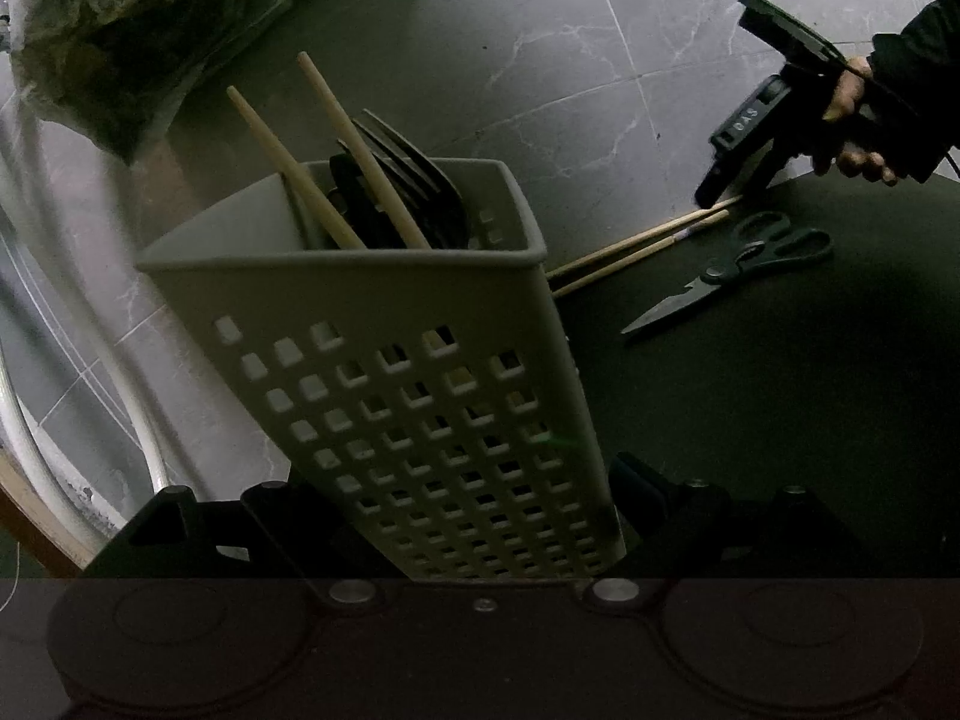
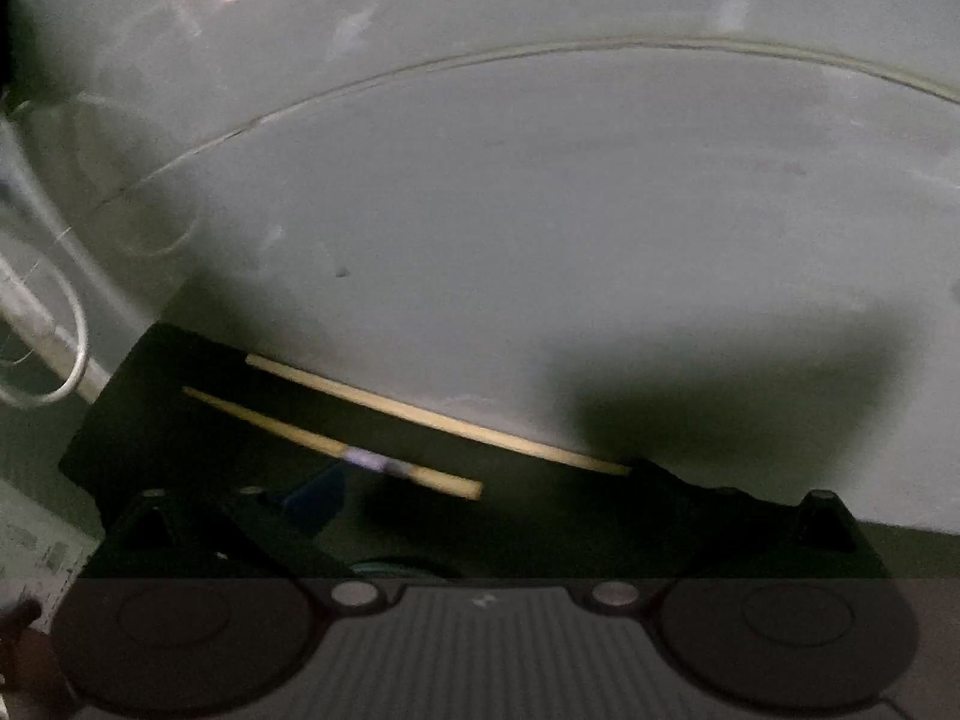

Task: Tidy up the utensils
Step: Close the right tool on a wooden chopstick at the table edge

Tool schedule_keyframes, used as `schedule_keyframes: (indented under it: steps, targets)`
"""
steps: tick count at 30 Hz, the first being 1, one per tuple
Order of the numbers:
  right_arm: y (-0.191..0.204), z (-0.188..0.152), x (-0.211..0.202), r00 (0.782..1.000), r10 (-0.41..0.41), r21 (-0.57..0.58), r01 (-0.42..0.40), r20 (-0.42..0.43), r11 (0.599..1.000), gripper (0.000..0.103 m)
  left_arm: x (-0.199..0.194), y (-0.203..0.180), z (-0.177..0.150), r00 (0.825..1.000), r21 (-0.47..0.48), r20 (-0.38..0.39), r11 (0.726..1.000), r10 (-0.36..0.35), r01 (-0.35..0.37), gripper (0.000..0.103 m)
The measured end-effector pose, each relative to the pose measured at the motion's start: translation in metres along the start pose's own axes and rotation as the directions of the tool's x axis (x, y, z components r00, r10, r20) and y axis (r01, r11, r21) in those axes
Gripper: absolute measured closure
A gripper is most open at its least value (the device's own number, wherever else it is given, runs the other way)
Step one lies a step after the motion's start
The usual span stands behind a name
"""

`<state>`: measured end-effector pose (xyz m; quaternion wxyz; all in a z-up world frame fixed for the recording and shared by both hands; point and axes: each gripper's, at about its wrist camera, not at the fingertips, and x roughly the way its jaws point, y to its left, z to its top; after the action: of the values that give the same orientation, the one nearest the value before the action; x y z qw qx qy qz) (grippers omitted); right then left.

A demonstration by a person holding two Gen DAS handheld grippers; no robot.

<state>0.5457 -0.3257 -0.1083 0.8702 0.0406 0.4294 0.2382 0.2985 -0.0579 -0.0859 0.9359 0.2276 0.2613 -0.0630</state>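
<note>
The right gripper (image 1: pixel 717 195) is a matte black pistol-grip tool with pale lettering on its body and a thin dark cable trailing behind. The person's hand (image 1: pixel 852 126) emerges from a dark jacket sleeve (image 1: pixel 918 54). Silver round screws sit at the base of the left gripper (image 1: pixel 456 516).

Place: a home, most likely a kitchen or eating spot.
Floor: big grey tiles (image 1: pixel 600 48) with white marble lines.
Tabletop: a dark tabletop (image 1: pixel 780 396) with a square corner, set over the tiled floor.
Kitchen things: a pale basket with square holes (image 1: pixel 420 396) holds forks (image 1: pixel 408 180) and wooden chopsticks (image 1: pixel 354 150). More chopsticks (image 2: pixel 444 420) and black kitchen scissors (image 1: pixel 732 267) lie on the tabletop.
Food: a clear bag of green leaves (image 1: pixel 120 30), maybe lettuce; it is dim there.
Other: white curved bars (image 1: pixel 84 372), perhaps a chair; hard to tell.
</note>
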Motion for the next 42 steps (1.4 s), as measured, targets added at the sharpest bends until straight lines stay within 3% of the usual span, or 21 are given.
schedule_keyframes:
  steps: [5,8,10,16,20,30,35,38,39,42]
  targets:
    - [0.044,0.012,0.021,0.989,0.119,-0.132,-0.13,-0.083,0.983,0.0,0.0,0.001,0.0,1.0,-0.001,-0.003,1.0,0.0,0.0,0.013]
    - [0.076,0.013,0.027,0.951,0.231,-0.213,-0.273,-0.205,0.938,0.004,-0.001,0.001,0.0,1.0,-0.004,-0.003,1.0,0.004,-0.004,0.013]
    - [0.091,0.01,0.025,0.936,0.24,-0.264,-0.306,-0.257,0.914,0.007,-0.001,0.0,0.0,1.0,-0.006,-0.002,1.0,0.007,-0.007,0.013]
    - [0.095,0.02,0.022,0.975,0.166,-0.277,-0.202,-0.148,0.94,0.006,-0.001,-0.002,0.001,1.0,-0.01,-0.004,1.0,0.009,-0.009,0.013]
    - [0.113,0.024,0.037,0.978,0.171,-0.313,-0.201,-0.122,0.928,0.013,0.0,-0.002,0.001,1.0,-0.014,-0.009,1.0,0.016,-0.016,0.013]
    - [0.179,0.033,0.078,0.975,0.142,-0.435,-0.205,-0.173,0.877,0.03,0.0,-0.003,0.003,1.0,-0.023,-0.01,1.0,0.022,-0.022,0.013]
    - [0.207,0.05,0.095,0.975,0.102,-0.484,-0.187,-0.195,0.855,0.052,0.0,-0.003,0.001,1.0,-0.022,-0.003,1.0,0.02,-0.02,0.013]
    - [0.216,0.053,0.097,0.977,0.057,-0.523,-0.158,-0.204,0.838,0.076,0.001,-0.002,-0.001,1.0,-0.02,0.003,1.0,0.015,-0.015,0.013]
    - [0.219,0.053,0.097,0.978,0.037,-0.539,-0.143,-0.203,0.83,0.09,0.0,-0.001,-0.002,1.0,-0.019,0.006,1.0,0.012,-0.012,0.013]
    - [0.224,0.047,0.092,0.978,0.013,-0.572,-0.132,-0.207,0.81,0.095,-0.001,0.001,-0.005,1.0,-0.014,0.013,1.0,-0.001,0.001,0.013]
